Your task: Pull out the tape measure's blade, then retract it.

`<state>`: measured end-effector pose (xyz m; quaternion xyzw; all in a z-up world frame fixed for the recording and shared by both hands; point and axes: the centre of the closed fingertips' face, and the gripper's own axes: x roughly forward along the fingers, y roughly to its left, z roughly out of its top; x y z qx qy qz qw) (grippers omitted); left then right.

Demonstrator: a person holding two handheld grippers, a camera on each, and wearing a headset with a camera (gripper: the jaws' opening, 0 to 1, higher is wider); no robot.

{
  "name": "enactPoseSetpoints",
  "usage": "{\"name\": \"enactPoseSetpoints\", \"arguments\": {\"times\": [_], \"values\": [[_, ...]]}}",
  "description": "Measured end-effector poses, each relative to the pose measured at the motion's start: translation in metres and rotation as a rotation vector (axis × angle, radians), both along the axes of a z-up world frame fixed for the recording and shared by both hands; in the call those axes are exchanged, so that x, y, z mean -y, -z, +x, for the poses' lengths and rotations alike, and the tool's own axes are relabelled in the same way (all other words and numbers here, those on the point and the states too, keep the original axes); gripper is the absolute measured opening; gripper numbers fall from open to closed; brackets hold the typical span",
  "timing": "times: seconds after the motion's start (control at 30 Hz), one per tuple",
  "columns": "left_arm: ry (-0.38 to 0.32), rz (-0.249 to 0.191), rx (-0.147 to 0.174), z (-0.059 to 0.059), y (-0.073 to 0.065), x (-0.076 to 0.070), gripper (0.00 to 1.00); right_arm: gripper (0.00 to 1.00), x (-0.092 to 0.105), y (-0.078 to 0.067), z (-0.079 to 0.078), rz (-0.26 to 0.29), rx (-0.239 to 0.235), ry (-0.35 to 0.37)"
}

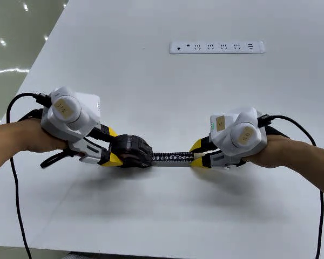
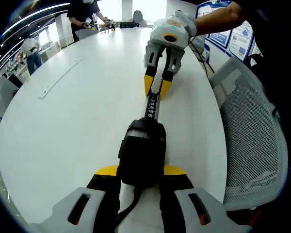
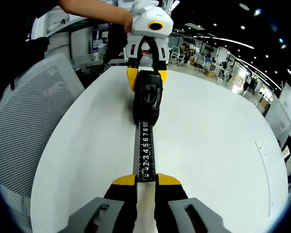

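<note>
A black tape measure case (image 1: 132,151) rests on the white table (image 1: 167,91), and my left gripper (image 1: 111,147) is shut on its sides. In the left gripper view the case (image 2: 142,151) sits between the yellow-tipped jaws. A short length of black blade (image 1: 173,157) with white numbers runs right from the case. My right gripper (image 1: 196,153) is shut on the blade's end. In the right gripper view the blade (image 3: 145,151) stretches from the jaws to the case (image 3: 147,100), and the left gripper (image 3: 144,73) holds it beyond.
A white power strip (image 1: 216,47) lies flat at the back of the table. Black cables trail from both grippers toward the table's front edge. A grey mesh chair (image 2: 252,141) stands beside the table. People stand at the far end of the room.
</note>
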<state>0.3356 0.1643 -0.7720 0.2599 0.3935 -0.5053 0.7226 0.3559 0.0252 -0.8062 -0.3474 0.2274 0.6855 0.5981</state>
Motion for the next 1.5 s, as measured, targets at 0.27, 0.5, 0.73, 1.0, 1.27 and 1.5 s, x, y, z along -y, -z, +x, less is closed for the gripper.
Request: {"name": "enactPoseSetpoints", "arguments": {"times": [0.27,0.5,0.73,1.0,1.27,1.5], "values": [[0.003,0.003,-0.001,0.0,0.0,0.001,0.25,0.09,0.012,0.0,0.001,-0.011,-0.001,0.01],[0.004,0.004,-0.005,0.0,0.0,0.002,0.25,0.09,0.023,0.0,0.003,-0.02,0.004,0.02],[0.005,0.005,-0.009,0.0,0.001,0.002,0.25,0.09,0.033,0.0,0.005,-0.028,0.005,0.031],[0.011,0.01,-0.011,-0.001,0.0,0.002,0.25,0.09,0.045,0.0,0.006,-0.037,0.003,0.045],[0.016,0.015,-0.012,-0.001,0.0,0.003,0.25,0.09,0.059,0.0,0.007,-0.049,0.006,0.061],[0.017,0.015,-0.016,-0.001,0.0,0.003,0.25,0.09,0.074,0.0,0.01,-0.061,0.006,0.084]]}}
